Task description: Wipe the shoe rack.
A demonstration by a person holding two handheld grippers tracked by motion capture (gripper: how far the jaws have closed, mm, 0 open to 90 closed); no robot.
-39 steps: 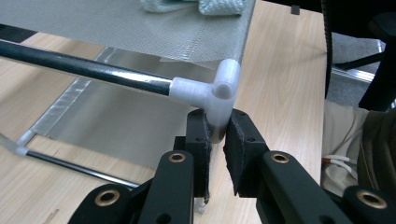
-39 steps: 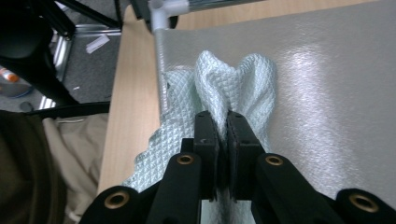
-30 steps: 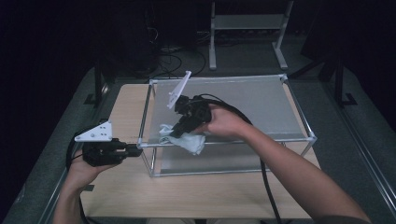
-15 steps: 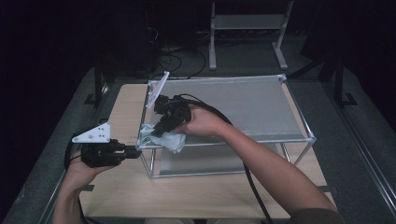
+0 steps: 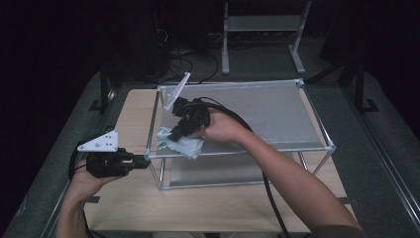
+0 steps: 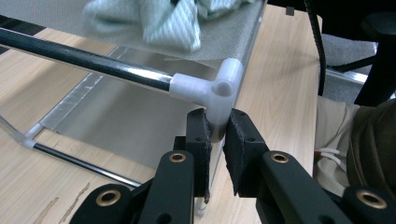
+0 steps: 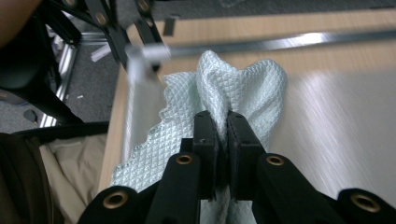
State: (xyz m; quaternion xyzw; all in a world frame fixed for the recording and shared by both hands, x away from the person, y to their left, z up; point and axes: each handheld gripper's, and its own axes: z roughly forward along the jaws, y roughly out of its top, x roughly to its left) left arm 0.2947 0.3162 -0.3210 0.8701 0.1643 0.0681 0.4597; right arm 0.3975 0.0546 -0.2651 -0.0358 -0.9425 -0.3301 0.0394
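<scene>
A pale green waffle-weave cloth point(image 5: 184, 145) lies bunched on the mesh top of a metal frame rack point(image 5: 277, 111), near its front left corner. My right gripper point(image 5: 174, 135) is shut on a fold of the cloth point(image 7: 233, 88), pressing it against the mesh. At the rack's front left corner my left gripper point(image 5: 144, 159) is shut on the white plastic corner joint point(image 6: 220, 95). The cloth point(image 6: 154, 23) hangs just over the mesh edge above that joint.
The rack stands on a wooden table point(image 5: 198, 208) with a lower shelf point(image 5: 223, 173) under the mesh. A black cable point(image 5: 270, 193) trails from the right gripper along the forearm. A metal stand point(image 5: 262, 29) sits on the floor behind.
My right gripper has dragged the cloth leftward across the mesh to the front left corner. The left gripper has stayed clamped on the corner joint.
</scene>
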